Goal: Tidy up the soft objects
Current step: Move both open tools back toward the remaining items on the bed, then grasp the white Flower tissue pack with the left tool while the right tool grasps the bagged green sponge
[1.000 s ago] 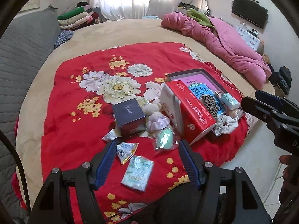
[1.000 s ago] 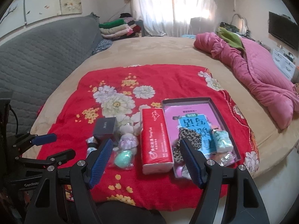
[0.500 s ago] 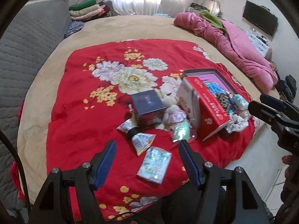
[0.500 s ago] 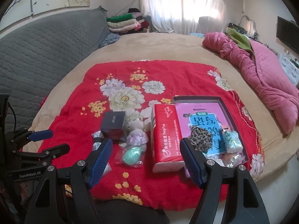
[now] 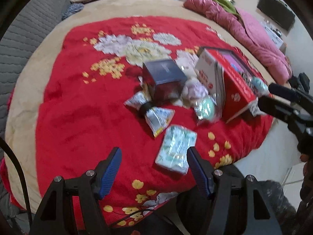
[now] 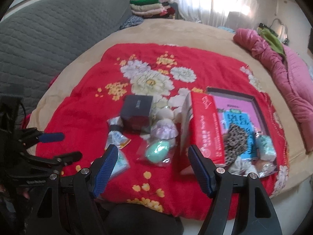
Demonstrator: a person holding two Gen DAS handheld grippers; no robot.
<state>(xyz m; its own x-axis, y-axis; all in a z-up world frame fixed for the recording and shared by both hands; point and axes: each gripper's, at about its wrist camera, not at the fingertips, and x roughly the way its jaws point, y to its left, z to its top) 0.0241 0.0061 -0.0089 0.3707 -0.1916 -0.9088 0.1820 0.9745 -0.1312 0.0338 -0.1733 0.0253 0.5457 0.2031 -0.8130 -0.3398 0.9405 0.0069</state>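
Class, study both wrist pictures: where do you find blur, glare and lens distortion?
Left wrist view: motion blur smears the red blanket and the dark box. Right wrist view: bright glare washes out the window curtain. Both views: fisheye bending curves the bed edges, with dark corners.

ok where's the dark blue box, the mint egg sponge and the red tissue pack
dark blue box (image 5: pixel 163 71), left wrist view, on its top face
mint egg sponge (image 6: pixel 158 150), right wrist view, on the egg's middle, inside its clear wrapper
red tissue pack (image 6: pixel 207 125), right wrist view, on its red top face
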